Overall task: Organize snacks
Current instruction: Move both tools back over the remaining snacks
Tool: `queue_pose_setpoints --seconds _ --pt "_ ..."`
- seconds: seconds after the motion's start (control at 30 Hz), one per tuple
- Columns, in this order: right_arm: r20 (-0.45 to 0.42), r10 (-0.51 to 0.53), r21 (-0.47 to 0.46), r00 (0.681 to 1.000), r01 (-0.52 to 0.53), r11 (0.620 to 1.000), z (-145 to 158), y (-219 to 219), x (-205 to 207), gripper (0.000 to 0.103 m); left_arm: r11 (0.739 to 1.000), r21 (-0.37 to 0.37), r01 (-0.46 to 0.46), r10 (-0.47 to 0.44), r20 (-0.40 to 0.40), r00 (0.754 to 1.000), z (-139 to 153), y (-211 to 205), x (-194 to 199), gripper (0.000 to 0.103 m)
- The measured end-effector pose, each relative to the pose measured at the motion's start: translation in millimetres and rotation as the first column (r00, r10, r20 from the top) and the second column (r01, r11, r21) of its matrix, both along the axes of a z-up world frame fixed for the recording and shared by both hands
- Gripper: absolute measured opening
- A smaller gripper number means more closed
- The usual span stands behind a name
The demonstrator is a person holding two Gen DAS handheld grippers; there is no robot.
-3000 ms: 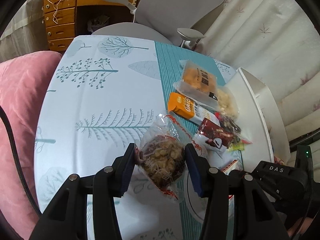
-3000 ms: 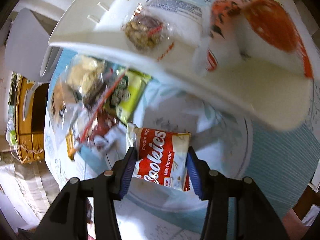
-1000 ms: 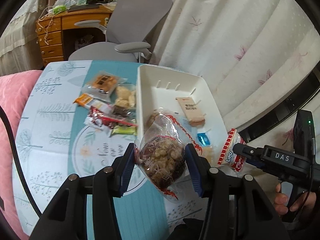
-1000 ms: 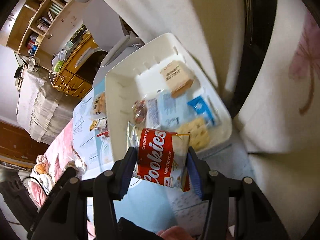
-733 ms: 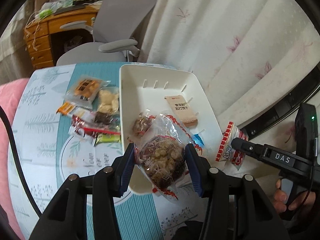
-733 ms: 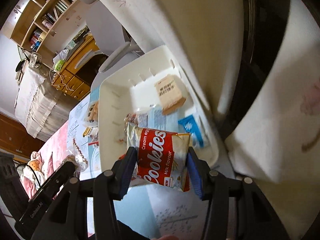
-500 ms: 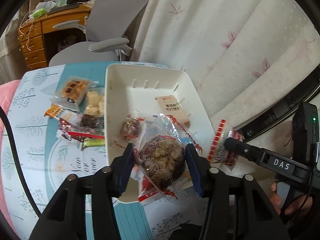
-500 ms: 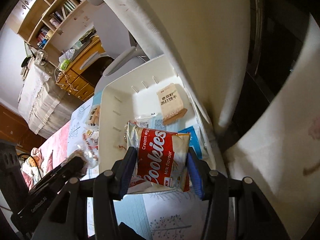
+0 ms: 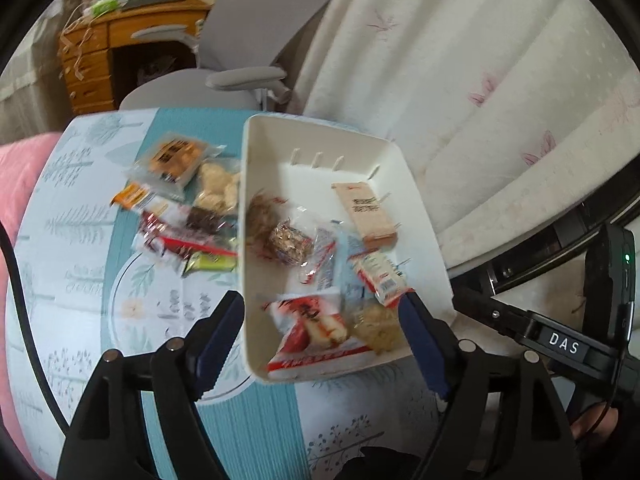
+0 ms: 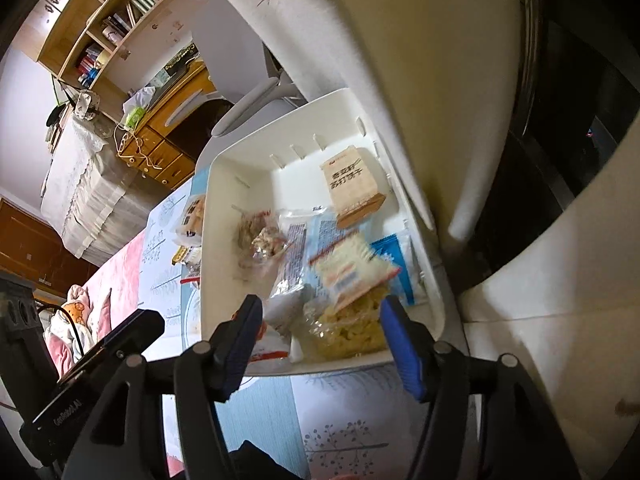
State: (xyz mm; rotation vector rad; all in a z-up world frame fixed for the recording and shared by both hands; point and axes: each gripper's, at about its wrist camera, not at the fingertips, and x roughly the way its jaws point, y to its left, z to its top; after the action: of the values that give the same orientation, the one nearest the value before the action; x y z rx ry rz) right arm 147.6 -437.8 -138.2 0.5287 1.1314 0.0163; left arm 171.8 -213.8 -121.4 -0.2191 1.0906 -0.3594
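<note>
A white bin stands on the table with several snack packs inside. My left gripper is open and empty above the bin's near end. My right gripper is also open and empty above the bin's near end. A clear bag of brown nut clusters lies blurred in the bin's left part. The cookies pack lies blurred, back side up, on the other packs at the bin's right. A brown biscuit box lies at the far end.
Several loose snack packs lie on the tree-print tablecloth left of the bin. A grey office chair and a wooden desk stand behind the table. A curtain hangs right of the bin. A pink cushion is at the left.
Both grippers have opened over the bin. The nut-cluster bag left my left gripper and the cookies pack left my right gripper; both now lie in the bin.
</note>
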Motion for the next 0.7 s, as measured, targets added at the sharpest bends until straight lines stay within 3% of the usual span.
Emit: queue_pose_setpoints --seconds 0.4,0.7 --pt "0.016 0.082 -0.038 0.997 -0.081 0.996 5.4 59.1 -15.0 0.062 0.989 0.089 -0.115 0.123 -0.098 0.988 -9.3 83.3 -32.6 0.079" --pt "0.021 0.068 -0.049 0.997 -0.067 0.997 8.2 124.1 -27.2 0.062 0.99 0.135 -0.048 0.064 -0.115 0.991 0.4 151.8 -42.4 0.079"
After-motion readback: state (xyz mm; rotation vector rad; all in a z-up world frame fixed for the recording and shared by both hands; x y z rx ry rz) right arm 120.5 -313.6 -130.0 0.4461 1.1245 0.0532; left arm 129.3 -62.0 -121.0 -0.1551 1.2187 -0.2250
